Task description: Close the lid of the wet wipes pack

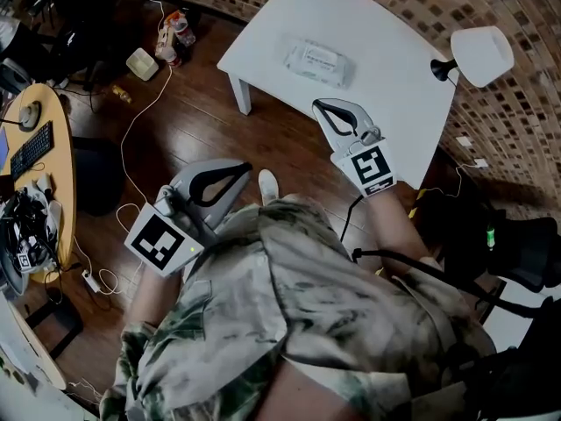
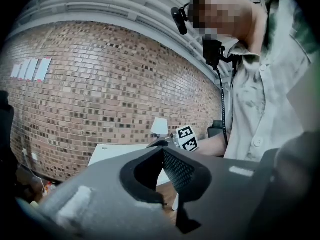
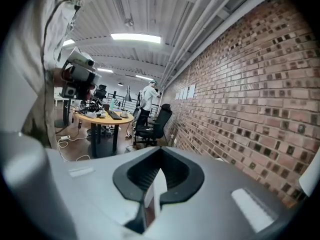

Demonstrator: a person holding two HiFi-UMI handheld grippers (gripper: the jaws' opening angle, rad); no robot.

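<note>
Standing at a white bench, a person in a camouflage shirt holds 2 sets of tongs, seen from above. Nearest, by the person's waist and over the wood floor, the left tongs are closed w/ nothing btwn the jaws. The left gripper view shows their tips meeting, w/ only an empty loop-shaped hollow behind them. A bit farther out, the right tongs reach just over the near edge of the bench. They are also closed and empty, tips together in the right gripper view. Beyond them, well apart from both tongs, the wet wipes pack lies flat nr the middle of the bench. Its lid is too small and pale here to tell raised from flat. At the bench's right-hand end stands a white lamp.

Progress, as a judgement: closing hasn't begun. Neither set of tongs touches the pack. Reaching it and pressing the lid down is all left to do, prob. by the right tongs, which are closer.

Count: 1 pack, 1 lamp, 1 bench, 2 tongs.
</note>
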